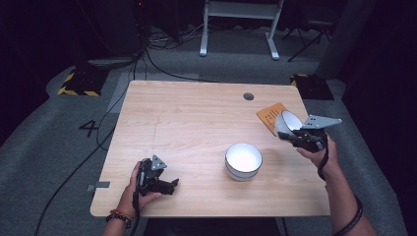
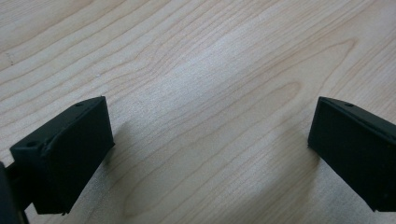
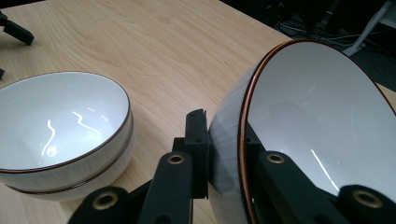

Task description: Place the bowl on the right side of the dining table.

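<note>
The right gripper pinches just the tipped bowl's rim — it could slip and smash onto the bowl on the table — while the left gripper rests wide open.

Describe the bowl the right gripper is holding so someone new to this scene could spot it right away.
On the wooden table, look to the right edge, where the right gripper is clamped on the held bowl beside an orange card. Unlike the standing bowl mid-table, it is lifted and tipped on its side.
</note>
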A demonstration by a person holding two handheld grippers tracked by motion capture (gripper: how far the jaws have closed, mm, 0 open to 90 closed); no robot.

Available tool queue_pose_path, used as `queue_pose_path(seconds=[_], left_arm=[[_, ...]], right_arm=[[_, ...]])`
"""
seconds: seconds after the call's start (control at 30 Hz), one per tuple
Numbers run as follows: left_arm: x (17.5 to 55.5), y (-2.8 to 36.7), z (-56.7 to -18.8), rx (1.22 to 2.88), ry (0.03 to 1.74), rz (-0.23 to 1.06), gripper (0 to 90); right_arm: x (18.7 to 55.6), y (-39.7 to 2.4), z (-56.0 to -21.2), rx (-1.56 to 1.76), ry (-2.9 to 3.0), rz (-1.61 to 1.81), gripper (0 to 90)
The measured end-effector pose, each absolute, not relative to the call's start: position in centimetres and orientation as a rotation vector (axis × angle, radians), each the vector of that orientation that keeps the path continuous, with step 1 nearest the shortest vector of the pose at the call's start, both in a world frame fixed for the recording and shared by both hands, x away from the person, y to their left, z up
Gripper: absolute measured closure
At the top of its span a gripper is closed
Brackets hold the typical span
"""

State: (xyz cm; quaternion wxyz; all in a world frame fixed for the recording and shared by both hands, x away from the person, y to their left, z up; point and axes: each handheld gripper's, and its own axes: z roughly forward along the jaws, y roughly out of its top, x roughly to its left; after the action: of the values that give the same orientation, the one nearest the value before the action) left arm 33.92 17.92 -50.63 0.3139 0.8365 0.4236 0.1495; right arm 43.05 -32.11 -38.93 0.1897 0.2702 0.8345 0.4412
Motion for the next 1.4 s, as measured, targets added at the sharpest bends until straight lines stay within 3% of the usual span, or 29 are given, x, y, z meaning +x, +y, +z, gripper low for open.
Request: queue_pose_path(seconds=[1.4], left_arm=[[33.9, 17.9, -50.6, 2.201, 1.12, 0.395, 0.1]], right_arm=[[51.4, -32.0, -41.2, 0.969, 2.334, 1.085, 80.9]])
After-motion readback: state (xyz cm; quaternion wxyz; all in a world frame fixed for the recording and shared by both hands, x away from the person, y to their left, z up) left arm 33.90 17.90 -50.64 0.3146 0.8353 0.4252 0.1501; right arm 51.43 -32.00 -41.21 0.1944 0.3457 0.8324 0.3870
